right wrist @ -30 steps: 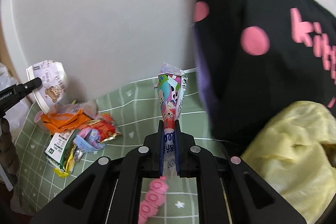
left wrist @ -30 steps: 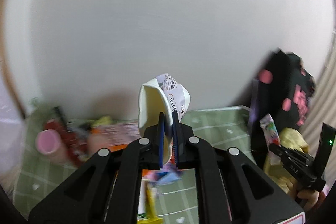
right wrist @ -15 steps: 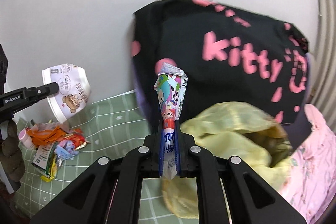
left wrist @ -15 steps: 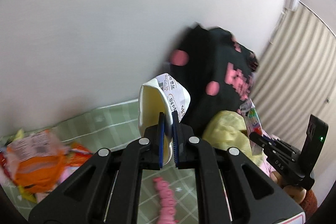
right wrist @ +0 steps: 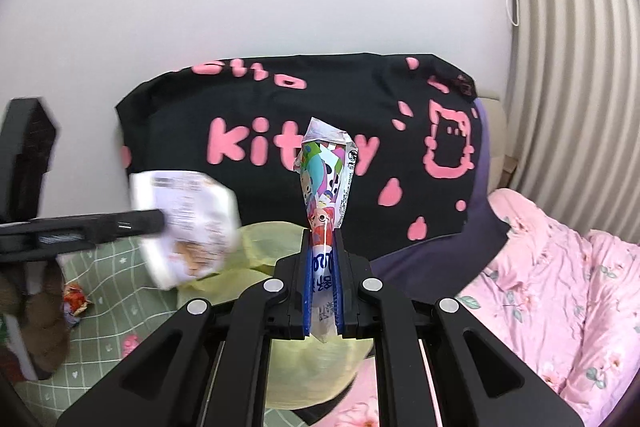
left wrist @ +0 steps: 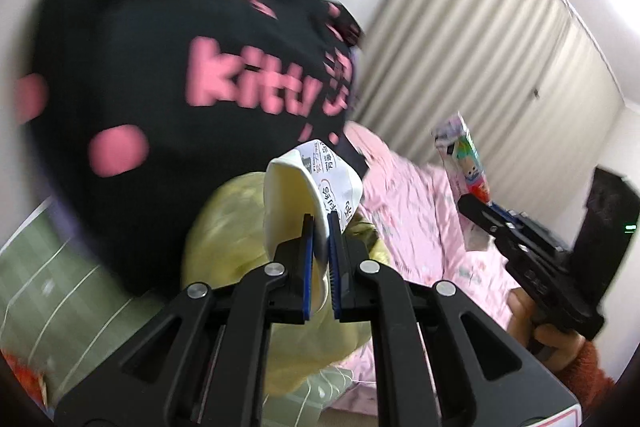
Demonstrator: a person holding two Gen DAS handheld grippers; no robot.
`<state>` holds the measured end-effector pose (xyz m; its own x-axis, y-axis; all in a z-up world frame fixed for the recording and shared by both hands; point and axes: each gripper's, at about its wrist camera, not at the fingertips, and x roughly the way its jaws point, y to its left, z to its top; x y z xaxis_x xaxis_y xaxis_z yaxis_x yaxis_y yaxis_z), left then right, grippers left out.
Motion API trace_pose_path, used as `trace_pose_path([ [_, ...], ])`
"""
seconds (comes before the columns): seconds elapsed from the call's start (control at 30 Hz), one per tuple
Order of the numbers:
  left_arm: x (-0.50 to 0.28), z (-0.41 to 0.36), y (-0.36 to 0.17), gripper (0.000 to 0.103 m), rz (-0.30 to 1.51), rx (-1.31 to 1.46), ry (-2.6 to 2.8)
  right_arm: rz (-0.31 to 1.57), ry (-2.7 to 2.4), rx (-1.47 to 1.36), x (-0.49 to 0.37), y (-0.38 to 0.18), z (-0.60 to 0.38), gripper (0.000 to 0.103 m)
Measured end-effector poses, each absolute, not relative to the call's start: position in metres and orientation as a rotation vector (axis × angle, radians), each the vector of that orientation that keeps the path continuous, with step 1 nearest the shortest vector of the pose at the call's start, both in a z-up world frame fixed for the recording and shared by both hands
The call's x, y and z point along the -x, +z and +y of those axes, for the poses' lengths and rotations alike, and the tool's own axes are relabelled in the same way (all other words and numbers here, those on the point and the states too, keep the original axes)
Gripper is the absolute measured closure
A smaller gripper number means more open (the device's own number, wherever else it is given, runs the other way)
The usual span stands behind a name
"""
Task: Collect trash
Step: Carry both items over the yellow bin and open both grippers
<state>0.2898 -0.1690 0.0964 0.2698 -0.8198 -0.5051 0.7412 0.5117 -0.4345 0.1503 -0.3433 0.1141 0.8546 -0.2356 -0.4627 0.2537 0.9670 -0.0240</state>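
Observation:
My left gripper (left wrist: 320,223) is shut on a white printed paper cup (left wrist: 308,187), squashed between the blue pads; the right wrist view shows that cup (right wrist: 188,223) at the tip of the left gripper (right wrist: 158,221). My right gripper (right wrist: 322,239) is shut on a colourful cartoon snack wrapper (right wrist: 326,175) that stands upright; the left wrist view has the wrapper (left wrist: 464,163) at the right, above the right gripper (left wrist: 472,205). Both grippers hang over a yellow plastic bag (left wrist: 228,227), also seen as a yellow bag (right wrist: 264,243) below them.
A black cloth with pink lettering (right wrist: 280,107) stands behind the bag against the white wall. A pink flowered quilt (right wrist: 560,287) lies at the right. The green checked mat (right wrist: 112,307) at the left holds leftover wrappers (right wrist: 76,301). Ribbed curtains (left wrist: 480,67) hang at the far right.
Both grippers have swung right with the cup and the wrapper still held, away from the litter on the green mat and up over the yellow bag by the black cloth.

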Motion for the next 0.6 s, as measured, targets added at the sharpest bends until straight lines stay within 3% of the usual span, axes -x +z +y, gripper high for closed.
trace_pose_path([
  [0.2,-0.287,-0.247,0.050,0.096,0.906,-0.183,-1.048,0.504,-0.260,-0.076,-0.151,0.101,-0.363,0.094],
  [0.4,-0.293,-0.218,-0.001,0.096,1.049,-0.245,-0.964,0.617,-0.153,-0.084,-0.183,0.052,-0.360,0.094],
  [0.6,-0.318,-0.202,-0.008,0.096,1.062,-0.175,-0.919,0.707,-0.044,-0.140,-0.215,0.015,-0.348,0.094],
])
